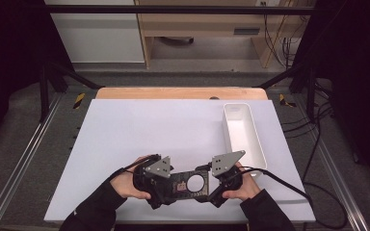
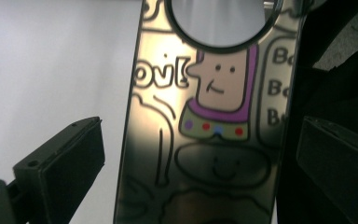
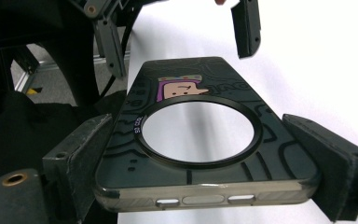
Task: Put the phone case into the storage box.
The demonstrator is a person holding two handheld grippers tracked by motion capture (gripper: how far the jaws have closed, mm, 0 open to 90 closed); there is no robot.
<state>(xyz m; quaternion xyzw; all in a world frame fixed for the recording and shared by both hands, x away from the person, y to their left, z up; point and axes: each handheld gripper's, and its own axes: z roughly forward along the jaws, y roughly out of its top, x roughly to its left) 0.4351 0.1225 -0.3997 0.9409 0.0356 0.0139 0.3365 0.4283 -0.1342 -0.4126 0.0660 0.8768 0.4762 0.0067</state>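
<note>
Holding a phone case (image 1: 191, 184) between them near the table's (image 1: 125, 134) near edge, the 2 grippers face each other. Right gripper (image 3: 200, 158) has its jaws pressed on both long sides of the case at the end with the round camera ring (image 3: 198, 132). Left gripper (image 2: 191, 163) has its jaws spread, case lying between them with a gap on the left side; right side contact unclear. Case shows cartoon print. White bin (image 1: 244, 134) sits far right, apart from the case.
</note>
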